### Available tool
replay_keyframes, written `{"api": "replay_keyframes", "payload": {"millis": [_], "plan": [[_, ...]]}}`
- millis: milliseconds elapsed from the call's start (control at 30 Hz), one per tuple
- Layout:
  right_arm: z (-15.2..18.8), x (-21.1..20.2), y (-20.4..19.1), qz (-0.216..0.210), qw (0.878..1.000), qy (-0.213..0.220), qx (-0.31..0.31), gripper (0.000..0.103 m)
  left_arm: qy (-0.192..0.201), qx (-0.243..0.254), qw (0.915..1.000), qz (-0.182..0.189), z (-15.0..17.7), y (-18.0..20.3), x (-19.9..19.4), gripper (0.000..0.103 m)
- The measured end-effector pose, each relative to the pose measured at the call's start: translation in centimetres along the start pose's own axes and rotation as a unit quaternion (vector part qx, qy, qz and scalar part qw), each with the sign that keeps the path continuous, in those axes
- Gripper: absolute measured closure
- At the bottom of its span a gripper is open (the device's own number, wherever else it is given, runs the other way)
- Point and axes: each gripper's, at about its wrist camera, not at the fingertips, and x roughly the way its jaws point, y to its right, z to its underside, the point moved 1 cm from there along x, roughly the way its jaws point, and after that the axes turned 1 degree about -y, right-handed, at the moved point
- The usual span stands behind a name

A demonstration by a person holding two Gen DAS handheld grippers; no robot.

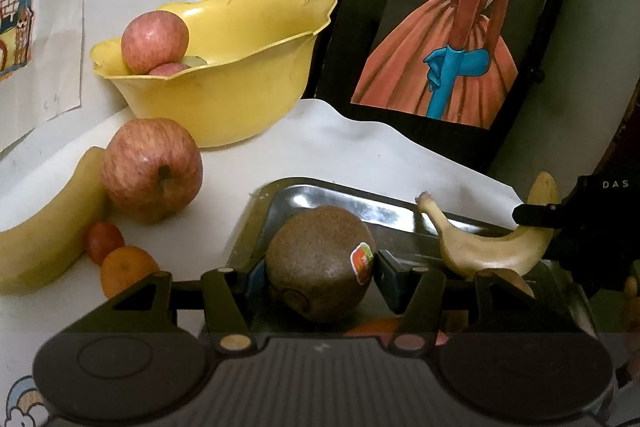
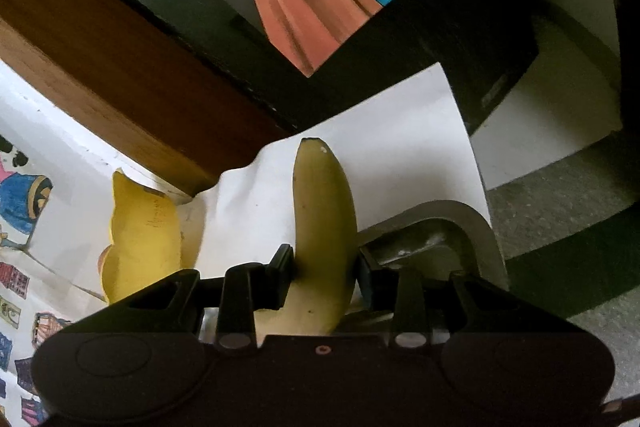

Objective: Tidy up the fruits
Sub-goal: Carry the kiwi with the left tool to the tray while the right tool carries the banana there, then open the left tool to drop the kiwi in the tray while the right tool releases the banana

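My left gripper point(image 1: 318, 277) is shut on a brown kiwi point(image 1: 318, 263) with a red sticker, held over the near left corner of a steel tray point(image 1: 344, 205). My right gripper point(image 2: 324, 271) is shut on a yellow banana point(image 2: 324, 223), which in the left wrist view hangs as a curved banana point(image 1: 488, 247) above the tray's right side, the right gripper point(image 1: 548, 217) clamped near its far end. A yellow scalloped bowl point(image 1: 240, 83) at the back left holds two red apples point(image 1: 154, 41); its yellow rim point(image 2: 140, 231) shows in the right wrist view.
On the white tablecloth point(image 1: 320, 147) left of the tray lie a large apple point(image 1: 152, 169), another banana point(image 1: 52, 235), a cherry tomato point(image 1: 103, 242) and a small orange point(image 1: 126, 269). A framed painting point(image 1: 452, 39) leans behind the table. An orange fruit point(image 1: 376, 327) peeks under the kiwi.
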Motion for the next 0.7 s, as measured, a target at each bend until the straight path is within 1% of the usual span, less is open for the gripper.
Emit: {"api": "replay_keyframes", "payload": {"millis": [33, 133, 300, 400, 567, 633, 700], "plan": [[0.0, 0.0, -0.1, 0.003, 1.0, -0.003, -0.002, 0.065, -0.001, -0.001, 1.0, 0.0, 0.0, 0.0, 0.0, 0.042], [0.0, 0.0, -0.3, 0.016, 1.0, -0.012, -0.007, 0.057, 0.012, 0.009, 0.9999, -0.002, 0.0, 0.4, -0.3, 0.043], [0.1, -0.2, -0.7, 0.033, 0.999, -0.023, -0.024, 0.055, 0.016, 0.012, 0.9998, -0.003, 0.0, 0.7, -0.9, 0.043], [0.2, -0.6, -1.1, 0.033, 0.999, -0.029, -0.031, 0.049, 0.015, 0.01, 0.9998, -0.006, 0.0, 0.7, -1.1, 0.042], [0.6, -1.7, -2.3, 0.028, 0.998, -0.034, -0.049, 0.034, 0.027, 0.004, 0.9996, -0.003, 0.0, 0.7, -2.4, 0.035], [0.8, -2.2, -2.6, 0.027, 0.998, -0.034, -0.054, 0.031, 0.035, 0.004, 0.9994, 0.0, -0.1, 0.8, -3.2, 0.032], [1.0, -2.9, -2.9, 0.025, 0.997, -0.033, -0.058, 0.028, 0.046, 0.006, 0.9989, 0.001, -0.1, 0.9, -4.3, 0.025]]}}
